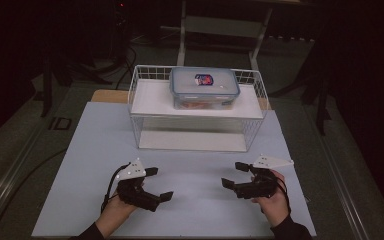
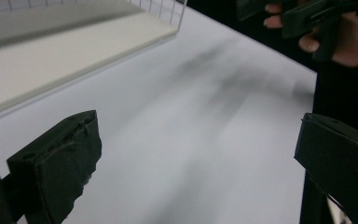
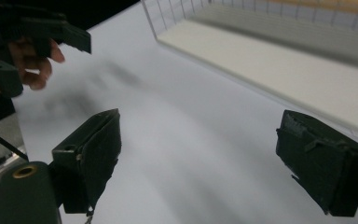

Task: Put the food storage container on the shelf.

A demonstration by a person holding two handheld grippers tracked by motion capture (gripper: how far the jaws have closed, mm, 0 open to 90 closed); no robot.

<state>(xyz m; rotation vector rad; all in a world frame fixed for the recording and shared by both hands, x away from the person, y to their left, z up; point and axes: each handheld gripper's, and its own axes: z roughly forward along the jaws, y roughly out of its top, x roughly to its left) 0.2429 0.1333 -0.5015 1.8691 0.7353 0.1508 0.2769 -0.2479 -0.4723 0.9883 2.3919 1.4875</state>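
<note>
Above the table (image 1: 190, 170) | left tongs (image 1: 159, 184) gape wide, empty | right tongs (image 1: 235, 175) gape wide, empty

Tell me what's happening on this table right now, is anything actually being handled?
Nothing is being handled. A person holds the left gripper and the right gripper low over the white tabletop, both open and empty, jaws pointing inward toward each other. Beyond them stands a white wire rack with a lidded plastic container on its upper shelf. The container's lid is on, and neither gripper is near it.
</note>
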